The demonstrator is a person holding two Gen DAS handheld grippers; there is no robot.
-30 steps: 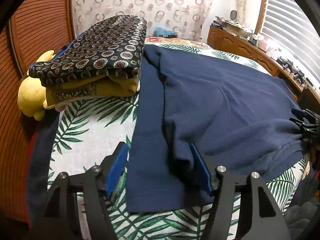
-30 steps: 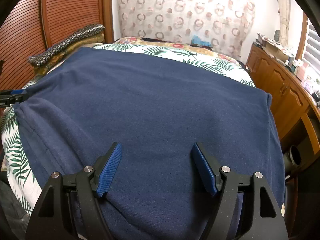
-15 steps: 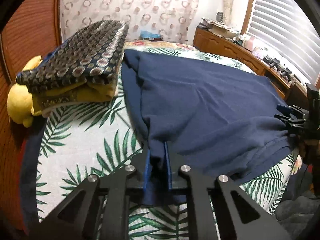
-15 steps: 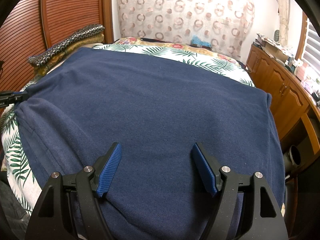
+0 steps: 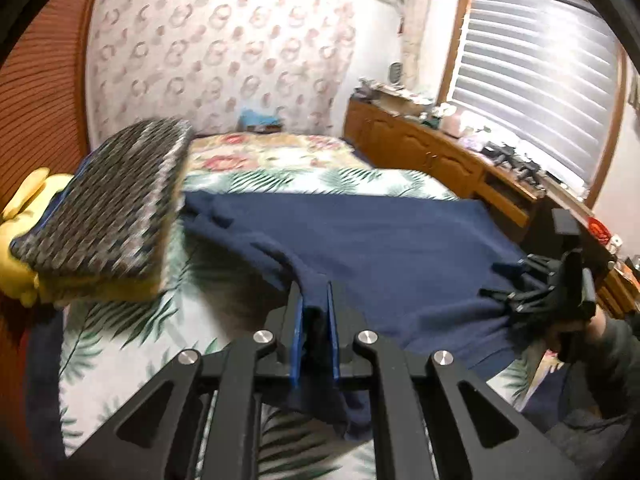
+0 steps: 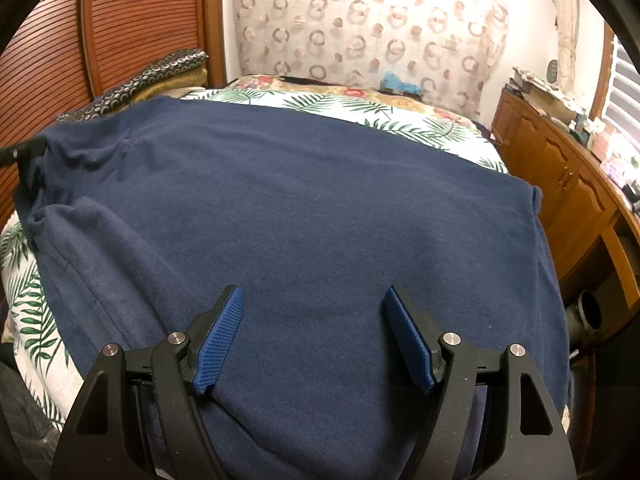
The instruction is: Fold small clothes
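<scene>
A navy blue garment point(image 5: 380, 248) lies spread on the leaf-print bed sheet point(image 5: 120, 340). My left gripper point(image 5: 314, 304) is shut on a pinched fold at the garment's left side and holds it raised off the sheet, so the cloth slopes down from the pads. In the right wrist view the same garment point(image 6: 300, 208) fills the bed. There my right gripper point(image 6: 314, 312) stands open just over its near part, and the cloth lies flat under the pads without being squeezed. The right gripper point(image 5: 532, 284) also shows at the garment's right edge in the left wrist view.
A folded stack with a dark patterned cloth on top point(image 5: 108, 200) sits at the left of the bed, next to a yellow plush toy point(image 5: 16, 248). A wooden dresser point(image 6: 560, 184) runs along the right side under a window with blinds point(image 5: 540, 80). A wooden headboard point(image 6: 60, 40) stands at the left.
My left gripper went from open around the garment's left fold to shut on it, then rose and tilted up, pulling that side off the sheet. The right gripper stayed still.
</scene>
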